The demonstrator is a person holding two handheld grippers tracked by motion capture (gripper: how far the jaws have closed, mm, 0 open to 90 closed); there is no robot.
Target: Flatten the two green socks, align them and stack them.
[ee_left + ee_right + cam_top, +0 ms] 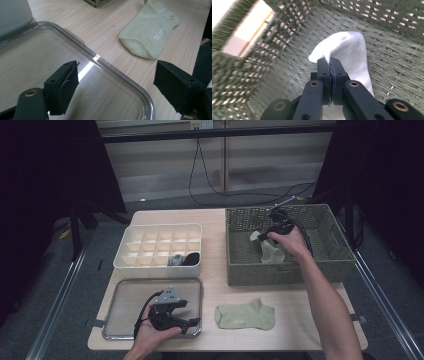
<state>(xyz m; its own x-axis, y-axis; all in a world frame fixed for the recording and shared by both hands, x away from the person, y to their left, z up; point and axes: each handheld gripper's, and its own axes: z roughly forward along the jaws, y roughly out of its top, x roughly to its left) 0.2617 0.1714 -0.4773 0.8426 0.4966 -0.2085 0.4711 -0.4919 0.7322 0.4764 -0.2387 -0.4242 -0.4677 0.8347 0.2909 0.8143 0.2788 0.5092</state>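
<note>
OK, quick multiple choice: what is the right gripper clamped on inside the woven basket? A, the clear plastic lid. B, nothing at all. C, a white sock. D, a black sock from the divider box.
C: in the right gripper view the right gripper has its jaws pressed together on a fold of the white sock, which lies inside the woven basket.

Wooden table (215, 285) — basket (240, 265), divider box (160, 265), tray (125, 290), green sock (245, 315).

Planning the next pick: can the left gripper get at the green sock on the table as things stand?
Probably yes. The left gripper is open above the clear lid, and the green sock lies flat beside it with bare table between.
</note>
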